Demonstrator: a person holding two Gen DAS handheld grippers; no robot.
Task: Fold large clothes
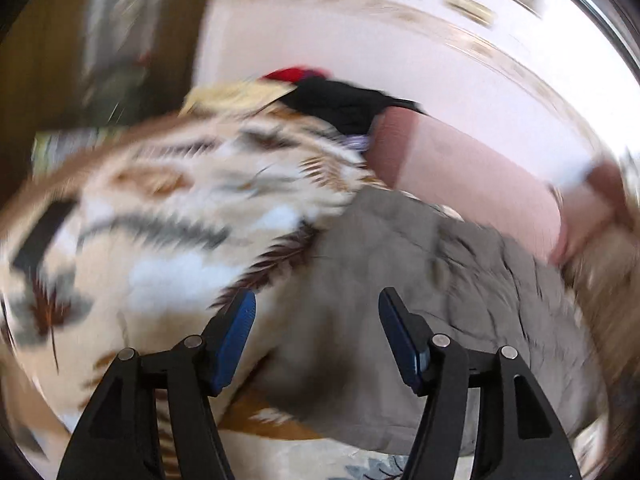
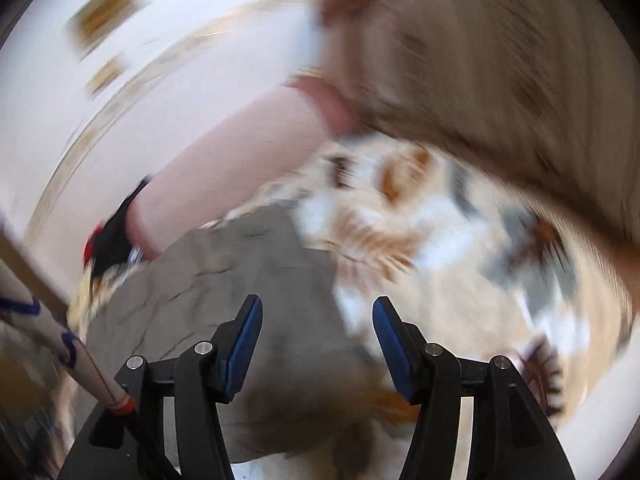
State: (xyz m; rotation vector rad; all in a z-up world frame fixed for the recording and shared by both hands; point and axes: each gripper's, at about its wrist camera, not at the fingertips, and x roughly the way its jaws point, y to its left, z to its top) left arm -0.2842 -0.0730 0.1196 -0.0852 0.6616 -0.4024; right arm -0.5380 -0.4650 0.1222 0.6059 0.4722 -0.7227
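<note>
While both views are smeared by motion blur, the main layout can be read. Left wrist view, from the left edge: a dark brown wooden surface (image 1: 48, 60) fills the upper left, detail lost to blur. Below it spreads a cream bedspread (image 1: 160, 208) printed with brown and grey leaves. At top centre a small pile sits on the bedspread: a black cloth (image 1: 340, 100) with something red (image 1: 296, 74) on top; what it is cannot be told. A pink bolster (image 1: 472, 176) lies just right of the black cloth, along a pale wall (image 1: 360, 32). The grey garment (image 1: 420, 280) lies spread on the bedspread, wrinkled, its far edge touching the bolster. The left gripper (image 1: 317, 332) hangs above the garment's left edge, blue pads apart, nothing between them.

Right wrist view, from the left edge: a pale stick (image 2: 60, 340) with blue markings and an orange band crosses the lower left corner. The black cloth (image 2: 114, 236) and red item (image 2: 94, 242) appear beside the bolster (image 2: 224, 168). The grey garment (image 2: 224, 280) occupies the lower centre-left, with the bedspread (image 2: 460, 248) to its right. The right gripper (image 2: 318, 336) is over the garment's right edge where it meets the bedspread, fingers spread wide, holding nothing. A tan striped fabric mass (image 2: 500, 80) fills the upper right; too blurred to identify.
</note>
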